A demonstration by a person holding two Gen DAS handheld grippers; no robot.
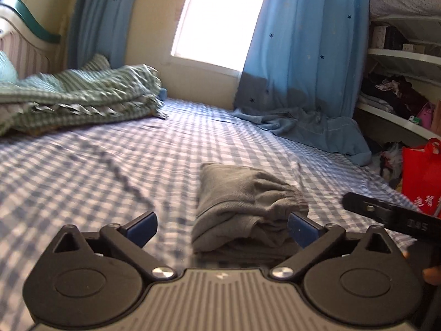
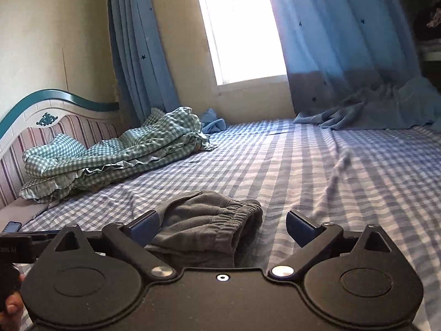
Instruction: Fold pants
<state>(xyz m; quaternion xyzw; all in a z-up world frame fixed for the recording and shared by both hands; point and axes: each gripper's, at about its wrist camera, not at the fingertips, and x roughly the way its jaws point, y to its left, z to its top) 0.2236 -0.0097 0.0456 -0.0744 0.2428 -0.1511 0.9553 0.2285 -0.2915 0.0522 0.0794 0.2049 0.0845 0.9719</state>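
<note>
The grey pants lie folded into a small stack on the blue checked bed sheet, elastic waistband on top at the right. My left gripper is open and empty, just in front of the stack's near end. In the right wrist view the pants lie between and just beyond the fingers, toward the left one. My right gripper is open and empty. Part of the right gripper shows at the right edge of the left wrist view.
A folded green checked quilt lies at the head of the bed by the striped headboard. Blue curtains hang onto the bed's far side. Shelves and a red bag stand to the right. A phone lies at the left.
</note>
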